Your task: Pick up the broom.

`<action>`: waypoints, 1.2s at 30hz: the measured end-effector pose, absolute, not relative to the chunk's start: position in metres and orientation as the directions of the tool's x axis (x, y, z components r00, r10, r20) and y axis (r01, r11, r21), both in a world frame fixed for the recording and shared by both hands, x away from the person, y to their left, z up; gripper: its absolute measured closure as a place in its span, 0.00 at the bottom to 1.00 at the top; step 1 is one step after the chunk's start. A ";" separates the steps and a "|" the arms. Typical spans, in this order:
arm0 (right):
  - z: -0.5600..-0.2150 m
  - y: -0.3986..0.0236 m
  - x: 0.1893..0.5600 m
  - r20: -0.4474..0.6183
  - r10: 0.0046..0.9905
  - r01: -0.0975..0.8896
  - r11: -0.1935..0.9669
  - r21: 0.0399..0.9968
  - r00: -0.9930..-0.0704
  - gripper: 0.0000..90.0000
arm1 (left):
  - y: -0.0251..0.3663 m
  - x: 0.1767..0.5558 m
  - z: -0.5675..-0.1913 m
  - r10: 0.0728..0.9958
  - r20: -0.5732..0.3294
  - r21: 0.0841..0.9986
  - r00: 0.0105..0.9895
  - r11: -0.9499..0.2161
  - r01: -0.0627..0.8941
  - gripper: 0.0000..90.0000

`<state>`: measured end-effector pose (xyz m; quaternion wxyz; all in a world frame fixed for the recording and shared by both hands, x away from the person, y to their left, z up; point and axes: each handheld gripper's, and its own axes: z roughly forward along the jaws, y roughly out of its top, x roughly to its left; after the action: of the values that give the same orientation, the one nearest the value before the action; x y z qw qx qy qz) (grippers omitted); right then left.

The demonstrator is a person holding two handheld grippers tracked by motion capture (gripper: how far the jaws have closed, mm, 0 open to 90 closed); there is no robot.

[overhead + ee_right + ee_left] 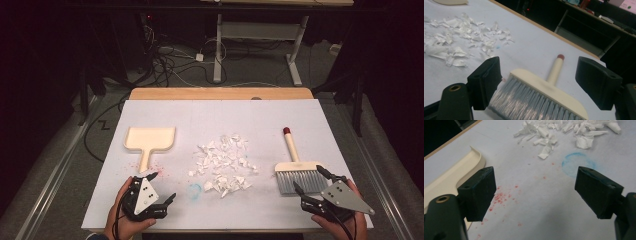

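A cream dustpan (150, 139) (451, 176) lies on the left of the white sheet, handle toward me. A pile of torn white paper scraps (224, 162) (564, 131) (456, 32) sits in the middle. On the right lies a cream hand brush (298, 172) (544, 92) with grey bristles and a red-tipped handle (555, 67) pointing away. My left gripper (162, 186) (536, 187) stands open just near of the dustpan's handle, nothing between its jaws. My right gripper (308, 178) (537, 67) is open at the bristle end of the brush, its pads apart from it.
The white sheet (260, 120) covers a wooden table (220, 93). A faint blue ring (194, 190) (578, 162) and red specks (159, 169) (501, 197) mark the sheet near my left gripper. Beyond the far edge are desk legs and cables on the floor.
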<state>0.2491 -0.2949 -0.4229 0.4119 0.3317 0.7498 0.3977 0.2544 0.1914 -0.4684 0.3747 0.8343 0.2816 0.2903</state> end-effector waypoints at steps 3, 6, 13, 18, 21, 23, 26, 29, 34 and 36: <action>-0.424 -0.295 0.253 -0.353 0.829 0.186 0.466 0.865 -0.435 0.24 | 0.191 0.254 -0.469 0.686 0.269 0.790 0.676 -0.559 0.254 0.18; -0.425 -0.296 0.255 -0.342 0.834 0.199 0.458 0.866 -0.434 0.24 | 0.189 0.254 -0.470 0.683 0.272 0.783 0.678 -0.567 0.257 0.18; -0.423 -0.301 0.257 -0.340 0.839 0.203 0.455 0.867 -0.425 0.22 | 0.187 0.254 -0.470 0.683 0.272 0.778 0.678 -0.571 0.262 0.18; -0.419 -0.301 0.262 -0.335 0.846 0.212 0.448 0.868 -0.415 0.22 | 0.183 0.254 -0.470 0.676 0.272 0.777 0.685 -0.574 0.259 0.18; -0.417 -0.302 0.265 -0.330 0.850 0.223 0.444 0.868 -0.411 0.21 | 0.179 0.253 -0.470 0.671 0.273 0.774 0.689 -0.579 0.257 0.18; -0.415 -0.304 0.271 -0.314 0.858 0.241 0.432 0.869 -0.407 0.21 | 0.178 0.253 -0.470 0.669 0.275 0.772 0.691 -0.582 0.256 0.18; -0.414 -0.305 0.275 -0.307 0.859 0.256 0.431 0.865 -0.410 0.20 | 0.177 0.252 -0.469 0.668 0.277 0.772 0.690 -0.582 0.254 0.18; -0.414 -0.307 0.283 -0.298 0.864 0.278 0.427 0.860 -0.405 0.19 | 0.176 0.253 -0.469 0.671 0.277 0.772 0.688 -0.581 0.257 0.18; -0.413 -0.311 0.298 -0.293 0.869 0.318 0.431 0.845 -0.398 0.19 | 0.175 0.253 -0.470 0.670 0.277 0.770 0.689 -0.583 0.258 0.18; -0.410 -0.313 0.313 -0.269 0.879 0.361 0.417 0.834 -0.393 0.19 | 0.175 0.253 -0.470 0.672 0.277 0.770 0.687 -0.583 0.259 0.18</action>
<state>0.3125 -0.3130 -0.4103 0.3681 0.4096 0.7569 0.3520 0.2530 0.1749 -0.4697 0.3641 0.8433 0.2759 0.2833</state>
